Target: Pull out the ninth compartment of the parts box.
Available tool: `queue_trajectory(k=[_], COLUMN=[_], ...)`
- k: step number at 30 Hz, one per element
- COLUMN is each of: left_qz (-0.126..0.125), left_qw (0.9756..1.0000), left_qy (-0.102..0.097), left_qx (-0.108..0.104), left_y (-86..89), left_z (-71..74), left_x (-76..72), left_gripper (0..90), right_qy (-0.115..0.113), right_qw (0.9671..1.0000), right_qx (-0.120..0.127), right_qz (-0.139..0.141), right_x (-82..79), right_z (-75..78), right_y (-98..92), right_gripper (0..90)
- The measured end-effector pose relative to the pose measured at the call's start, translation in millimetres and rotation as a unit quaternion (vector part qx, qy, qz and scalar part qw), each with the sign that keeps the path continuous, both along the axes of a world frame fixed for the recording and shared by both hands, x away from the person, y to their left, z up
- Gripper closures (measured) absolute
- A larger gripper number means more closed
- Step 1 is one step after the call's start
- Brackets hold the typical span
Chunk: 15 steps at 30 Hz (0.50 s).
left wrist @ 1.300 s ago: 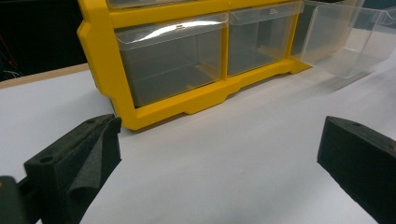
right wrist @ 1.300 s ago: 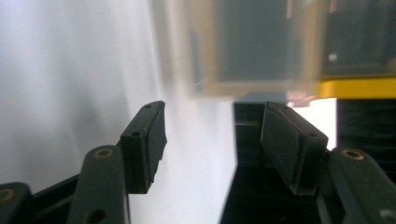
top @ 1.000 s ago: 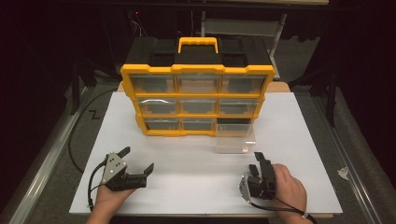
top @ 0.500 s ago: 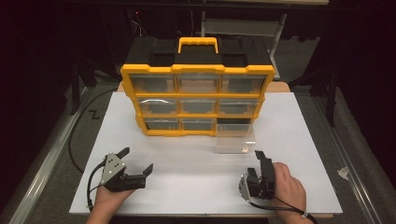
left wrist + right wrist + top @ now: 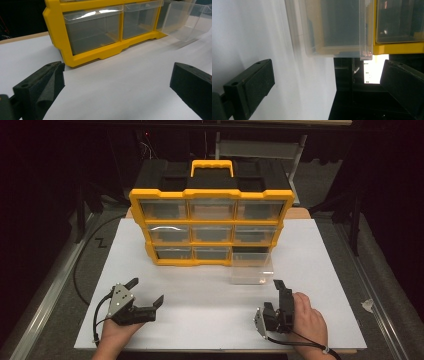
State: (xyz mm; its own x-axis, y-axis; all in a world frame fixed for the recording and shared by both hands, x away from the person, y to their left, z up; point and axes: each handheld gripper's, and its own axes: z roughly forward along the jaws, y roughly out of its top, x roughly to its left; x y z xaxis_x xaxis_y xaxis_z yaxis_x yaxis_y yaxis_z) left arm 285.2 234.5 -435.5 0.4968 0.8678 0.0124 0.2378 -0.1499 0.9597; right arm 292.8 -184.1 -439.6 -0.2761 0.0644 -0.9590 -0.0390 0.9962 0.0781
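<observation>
White board (image 5: 200, 320) covers the table in the high view, with dark floor and stands around it. At the centre top stands a yellow organizer (image 5: 212, 220) with a black top, a yellow handle and three rows of clear drawers. Its lower right slot is open, and the clear drawer (image 5: 251, 270) pulled from it sits half out on the board. At lower left the left gripper (image 5: 147, 295) rests in a hand with its jaws spread wide and nothing between them. At lower right the right gripper (image 5: 276, 292) is turned on its side, just below the drawer and apart from it; its jaws have just been opening and hold nothing.

From the left gripper view, two black jaws stand far apart at the bottom corners over bare board, the organizer (image 5: 75, 57) fills the upper left and the drawer (image 5: 185, 22) juts out at upper right.

Seen sideways in the right gripper view, the drawer (image 5: 332, 30) hangs at the top centre, beyond the wide-spread jaws, with the organizer (image 5: 397, 47) at upper right.
</observation>
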Motion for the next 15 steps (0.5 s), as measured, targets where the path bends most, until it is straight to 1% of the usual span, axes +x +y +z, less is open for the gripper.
queue_trajectory(k=[3,7,9,11,13,14,15], left_qz=[-0.002,0.0,0.003,0.003,0.003,0.003,0.003], left_qw=[1.0,1.0,1.0,1.0,1.0,1.0,1.0], left_qy=[0.003,-0.001,-0.001,-0.001,-0.001,-0.002,-0.003], left_qx=[0.001,-0.001,-0.002,-0.001,0.0,0.001,0.002], left_y=[-0.6,-0.2,0.9,1.6,1.4,1.0,0.8], left_z=[-0.6,-0.5,0.0,0.1,0.1,0.0,-0.1], left_x=[0.7,1.6,1.8,1.7,1.5,1.4,1.5], left_gripper=[0.2,0.2,0.2,0.2,0.2,0.2,0.2], right_qy=[0.004,0.011,0.016,0.017,0.032,0.035,0.042], right_qw=[0.9999,0.9991,0.9976,0.9966,0.9928,0.992,0.9902], right_qx=[0.015,0.038,0.065,0.076,0.111,0.116,0.128], right_qz=[-0.001,-0.014,-0.021,-0.026,-0.032,-0.035,-0.038], right_x=[1.5,4.9,6.6,7.7,9.6,9.8,10.8], right_z=[-0.1,0.0,0.6,1.2,2.5,2.6,2.9], right_y=[-1.0,-3.7,-5.8,-7.3,-10.2,-10.7,-11.9], right_gripper=[0.9,1.0,1.0,1.0,1.0,1.0,1.0])
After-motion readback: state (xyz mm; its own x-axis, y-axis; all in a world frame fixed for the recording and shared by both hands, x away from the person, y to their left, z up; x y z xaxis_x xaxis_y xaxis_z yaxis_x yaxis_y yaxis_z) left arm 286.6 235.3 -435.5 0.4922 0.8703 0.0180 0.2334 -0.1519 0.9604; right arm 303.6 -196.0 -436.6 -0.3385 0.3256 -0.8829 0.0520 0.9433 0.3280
